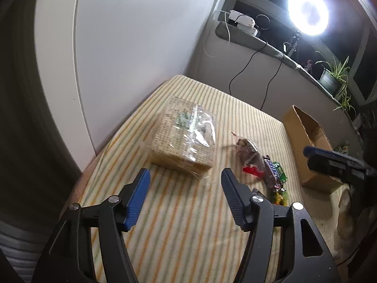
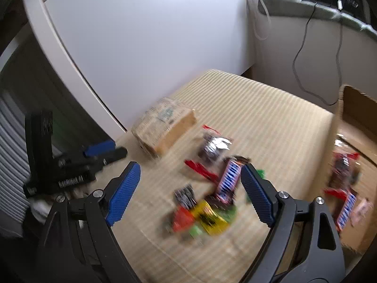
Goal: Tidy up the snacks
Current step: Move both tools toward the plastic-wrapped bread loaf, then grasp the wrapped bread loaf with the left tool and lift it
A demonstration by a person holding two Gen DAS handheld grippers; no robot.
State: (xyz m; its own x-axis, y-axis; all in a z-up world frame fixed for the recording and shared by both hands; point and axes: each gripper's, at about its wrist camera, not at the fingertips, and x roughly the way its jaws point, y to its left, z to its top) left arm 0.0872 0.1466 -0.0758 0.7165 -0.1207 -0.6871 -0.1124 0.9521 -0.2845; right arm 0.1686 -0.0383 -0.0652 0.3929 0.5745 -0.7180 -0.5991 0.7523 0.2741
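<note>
Yellow-striped padded cloth surface (image 1: 188,224) set against a white wall, plastic-wrapped tan cracker block (image 1: 186,139) near its wall-side edge, loose pile of coloured snack wrappers (image 2: 207,200) beside the block, open brown cardboard box (image 1: 311,146) beyond the pile, left gripper (image 1: 186,176) held released before the block with bare cloth beneath, right gripper (image 2: 190,172) spread empty above the pile.

A home room; a potted plant (image 1: 334,75) on the windowsill (image 1: 271,47); a striped cloth (image 1: 188,212) over the table.

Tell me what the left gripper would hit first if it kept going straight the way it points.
Probably the clear-wrapped cracker pack, which lies just ahead of the open left gripper, roughly centred between its fingers. Nothing lies between them on the striped cloth. Depth is uncertain, so it could touch the cloth first.
</note>
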